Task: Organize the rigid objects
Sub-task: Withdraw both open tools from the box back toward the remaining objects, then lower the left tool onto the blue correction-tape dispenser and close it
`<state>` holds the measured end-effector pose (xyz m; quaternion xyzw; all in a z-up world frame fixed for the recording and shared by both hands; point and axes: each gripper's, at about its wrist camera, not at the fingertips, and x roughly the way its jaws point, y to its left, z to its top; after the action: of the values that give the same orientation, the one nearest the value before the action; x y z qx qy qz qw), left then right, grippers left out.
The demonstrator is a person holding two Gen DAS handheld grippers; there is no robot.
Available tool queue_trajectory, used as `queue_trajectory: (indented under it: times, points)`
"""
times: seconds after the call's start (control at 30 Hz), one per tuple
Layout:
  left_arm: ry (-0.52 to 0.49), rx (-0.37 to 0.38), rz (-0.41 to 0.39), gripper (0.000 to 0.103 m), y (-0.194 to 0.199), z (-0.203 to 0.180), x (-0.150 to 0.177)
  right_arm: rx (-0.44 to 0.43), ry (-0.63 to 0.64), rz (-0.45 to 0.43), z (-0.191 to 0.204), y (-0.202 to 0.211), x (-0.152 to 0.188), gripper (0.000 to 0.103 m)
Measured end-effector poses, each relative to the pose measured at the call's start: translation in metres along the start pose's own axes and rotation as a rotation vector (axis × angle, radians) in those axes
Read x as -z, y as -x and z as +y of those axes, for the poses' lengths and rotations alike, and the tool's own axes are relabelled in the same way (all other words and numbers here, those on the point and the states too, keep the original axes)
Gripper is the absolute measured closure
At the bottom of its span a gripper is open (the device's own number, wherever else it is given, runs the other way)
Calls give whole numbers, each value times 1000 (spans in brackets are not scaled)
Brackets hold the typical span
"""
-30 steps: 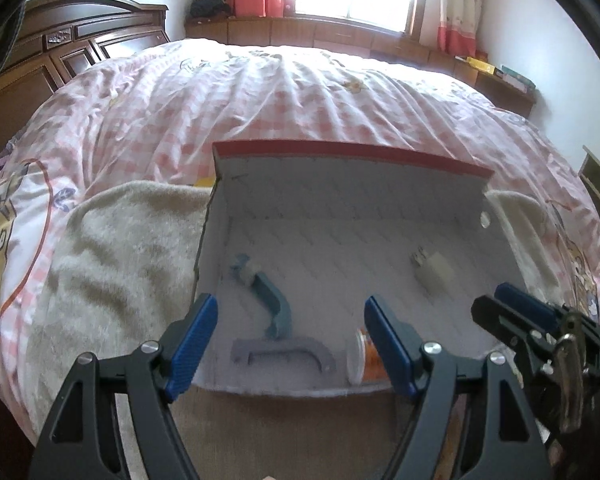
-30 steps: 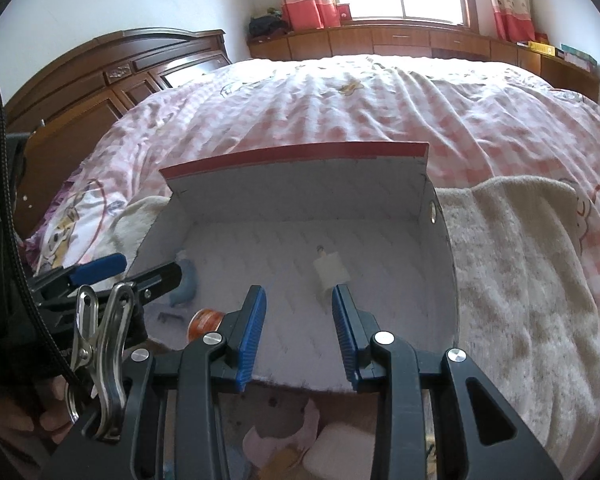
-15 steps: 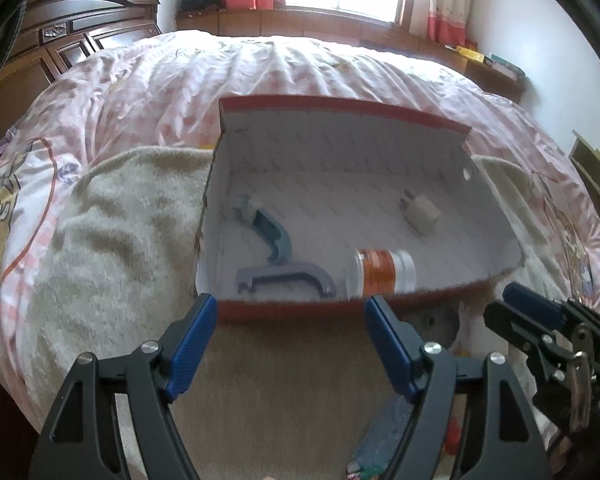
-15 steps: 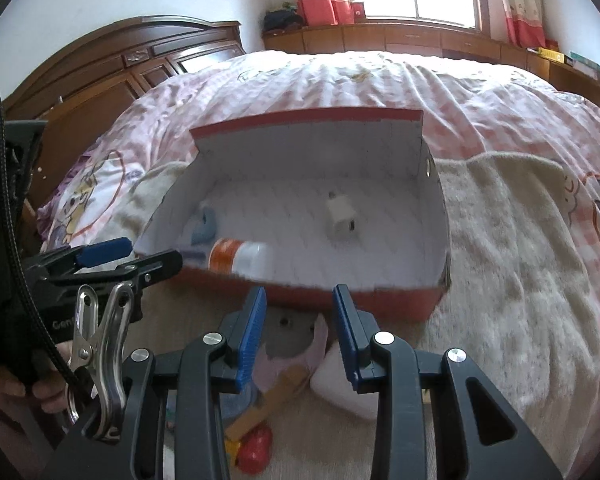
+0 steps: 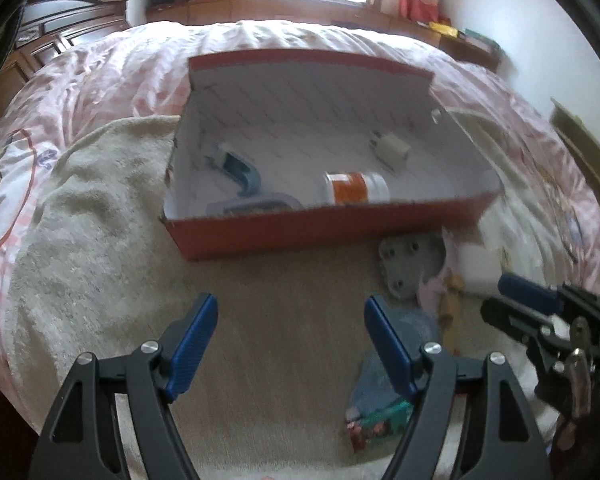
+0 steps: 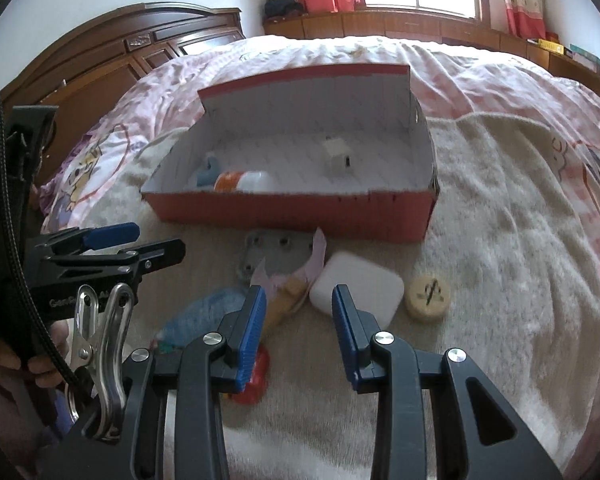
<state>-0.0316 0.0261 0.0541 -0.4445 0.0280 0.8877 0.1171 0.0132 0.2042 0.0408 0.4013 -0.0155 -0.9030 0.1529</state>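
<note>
A red box with a white inside stands on a beige towel on the bed. In it lie an orange-and-white bottle, a white plug adapter, a teal part and a grey bracket. In front of the box lie a grey plate, a white square case, a round wooden piece, a blue soft item and a red item. My left gripper is open and empty over the towel. My right gripper is open and empty, just before the white case.
The pink quilt covers the bed around the towel. A dark wooden headboard stands on the left. A window ledge with books runs behind the bed. A pink paper scrap lies on the grey plate.
Both grippers have pulled back from the box toward the near edge of the bed. The loose items in front of the box have come into view. The bottle lies in the box.
</note>
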Motion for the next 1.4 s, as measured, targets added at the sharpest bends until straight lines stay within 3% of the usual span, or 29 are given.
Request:
queue_trajectory:
  times: [0.53, 0.77, 0.9, 1.27, 1.4]
  points:
    - [-123, 121, 72, 24, -3, -33, 33, -18, -9, 38, 1, -3, 21, 68]
    - [-146, 52, 99, 23, -14, -36, 36, -22, -29, 38, -4, -4, 24, 68]
    - [-107, 31, 89, 23, -16, -23, 33, -27, -30, 42, -5, -6, 26, 68]
    - [-28, -125, 51, 23, -12, 13, 29, -30, -34, 52, -5, -10, 29, 68]
    - [-2, -58, 40, 23, -8, 18, 26, -21, -26, 46, -5, -9, 27, 68]
